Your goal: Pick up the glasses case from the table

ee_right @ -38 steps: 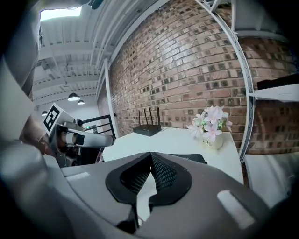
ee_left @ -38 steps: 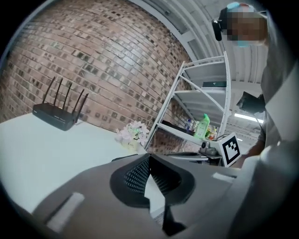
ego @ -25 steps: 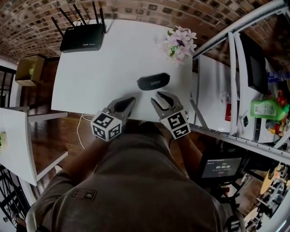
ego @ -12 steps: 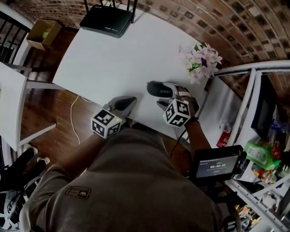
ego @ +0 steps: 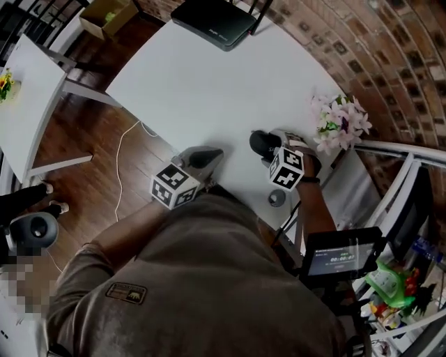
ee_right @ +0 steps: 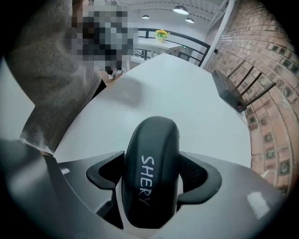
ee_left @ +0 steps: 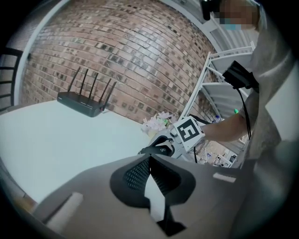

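The black glasses case (ego: 260, 142) with "SHERY" in white lies near the right front edge of the white table (ego: 195, 84). My right gripper (ego: 269, 148) points steeply down over it. In the right gripper view the case (ee_right: 152, 140) sits lengthwise between the two pads of the gripper (ee_right: 152, 164). The jaws are opening and stand just off its sides. My left gripper (ego: 209, 155) hovers shut over the front edge, left of the case, with nothing in it. The left gripper view shows its tips (ee_left: 148, 158) meeting, with the case (ee_left: 156, 150) beyond them.
A black router (ego: 212, 12) with antennas stands at the table's far edge. A pink flower bunch (ego: 341, 122) sits just right of the case. A white metal rack (ego: 390, 150) rises at the right. A second white table (ego: 21, 104) and a floor cable (ego: 125, 160) are at the left.
My right gripper has come forward and down onto the case, rolled over, and its jaws have spread around it. The left gripper dipped a little. The head view has swung.
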